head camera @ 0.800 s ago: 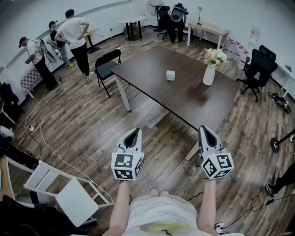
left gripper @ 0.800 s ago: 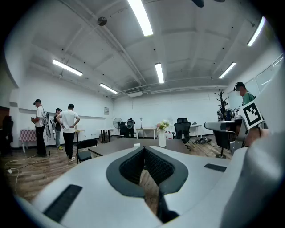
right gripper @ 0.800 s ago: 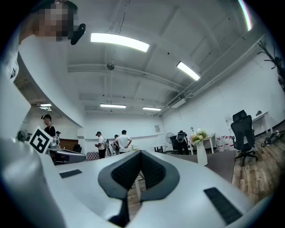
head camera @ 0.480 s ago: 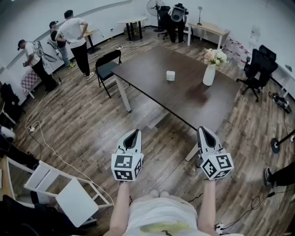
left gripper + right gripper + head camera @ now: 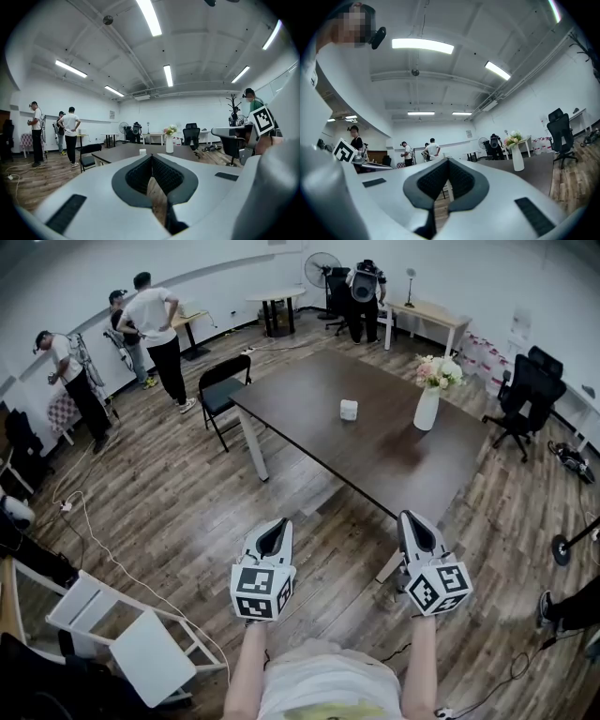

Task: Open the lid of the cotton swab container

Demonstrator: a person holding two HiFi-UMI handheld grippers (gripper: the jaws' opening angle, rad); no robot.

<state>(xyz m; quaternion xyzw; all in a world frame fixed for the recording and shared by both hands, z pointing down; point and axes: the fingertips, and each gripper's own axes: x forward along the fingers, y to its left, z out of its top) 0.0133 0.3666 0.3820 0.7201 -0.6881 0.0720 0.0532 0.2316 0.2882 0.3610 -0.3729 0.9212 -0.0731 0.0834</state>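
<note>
**Head view.** We hold the left gripper (image 5: pixel 277 525) and the right gripper (image 5: pixel 413 518) side by side over the wood floor (image 5: pixel 178 493), short of the dark worktop (image 5: pixel 394 460). The cotton swab container (image 5: pixel 349 410), small and white, stands upright near the middle of the worktop, well apart from both grippers. A white vase (image 5: pixel 427 410) of flowers stands to its right, near the far right edge. A black chair (image 5: pixel 221 382) sits at the worktop's left corner and an office chair (image 5: pixel 525 390) off to the right. A white folding chair (image 5: pixel 127 634) is at lower left, a fan (image 5: pixel 322 264) by the back wall, and several people (image 5: pixel 152 320) along the left wall.

**Left gripper view.** The jaws are pressed together with nothing between them. Only here does the container line up just above the jaw tips, a shade left, with the vase to its right. The ceiling lights (image 5: pixel 149 17) show, which the head view leaves out. The marker cube (image 5: pixel 263 120) of the right gripper is at the right edge.

**Right gripper view.** These jaws also meet and hold nothing. The vase and a slice of worktop lie to the right, and the people are far off past the jaw tips. We cannot pick out the container here.
</note>
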